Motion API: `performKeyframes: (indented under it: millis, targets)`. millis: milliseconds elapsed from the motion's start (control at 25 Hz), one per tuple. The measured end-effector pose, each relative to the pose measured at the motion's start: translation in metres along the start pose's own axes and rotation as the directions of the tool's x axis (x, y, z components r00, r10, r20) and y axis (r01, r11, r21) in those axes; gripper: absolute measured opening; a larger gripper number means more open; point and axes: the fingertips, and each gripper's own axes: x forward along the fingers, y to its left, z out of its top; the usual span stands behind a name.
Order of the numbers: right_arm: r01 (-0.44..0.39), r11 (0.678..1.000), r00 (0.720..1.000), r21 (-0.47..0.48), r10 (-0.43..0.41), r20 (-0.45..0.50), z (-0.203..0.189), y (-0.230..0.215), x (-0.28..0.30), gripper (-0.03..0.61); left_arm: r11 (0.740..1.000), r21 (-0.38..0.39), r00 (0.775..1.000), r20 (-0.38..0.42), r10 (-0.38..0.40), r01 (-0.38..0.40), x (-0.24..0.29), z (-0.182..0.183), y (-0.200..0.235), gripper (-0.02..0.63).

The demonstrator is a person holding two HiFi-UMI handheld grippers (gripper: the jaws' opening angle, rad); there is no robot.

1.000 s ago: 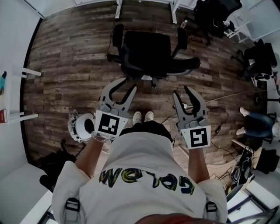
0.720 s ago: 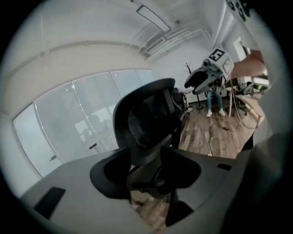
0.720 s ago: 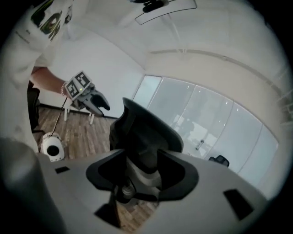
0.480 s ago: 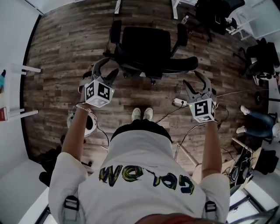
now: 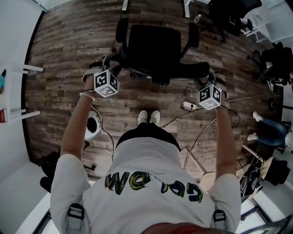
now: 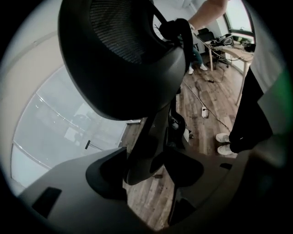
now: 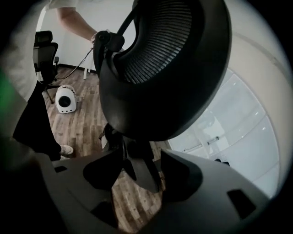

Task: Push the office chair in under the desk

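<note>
We see the chair [image 5: 153, 43] on the wood floor [image 5: 64, 55] just ahead of us. Its backrest [image 5: 165, 71] faces us, and its seat faces two white legs [image 5: 124, 6] at the top edge. Whatever those legs carry is cut off, so we cannot tell how far under it the chair sits. The seat hides most of the chair's base. The left gripper [image 5: 109, 64] and right gripper [image 5: 207, 78] are at the two ends of the backrest, and their jaws have just been opening wide. In each gripper view a dark strut [image 6: 149, 137] of the chair's back passes between the jaws. We cannot tell whether the pads touch it.
</note>
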Motion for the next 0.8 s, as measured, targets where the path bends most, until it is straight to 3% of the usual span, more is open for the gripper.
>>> performKeyframes:
  millis: [80,280,480,800]
  targets:
    - [0.004,1.000,1.000,0.001,-0.004,-0.008,-0.003,0.001,0.008,0.218,0.999,0.031,1.000,-0.002,0.025,-0.025,0.008,0.000,0.003,0.227]
    - [0.017,1.000,0.999,-0.009,-0.017,-0.035,-0.005,-0.002,0.012,0.204,0.995,0.096,0.999,-0.007,0.038,-0.038,0.016,0.001,0.007,0.210]
    - [0.018,1.000,0.998,-0.016,-0.019,-0.068,-0.007,-0.007,0.017,0.204,0.996,0.094,1.000,-0.005,-0.006,0.006,0.024,0.003,0.009,0.207]
    - [0.058,0.998,0.992,0.017,-0.056,-0.111,-0.007,-0.032,0.042,0.209,0.996,0.091,0.999,-0.033,0.026,-0.023,0.051,0.004,0.035,0.209]
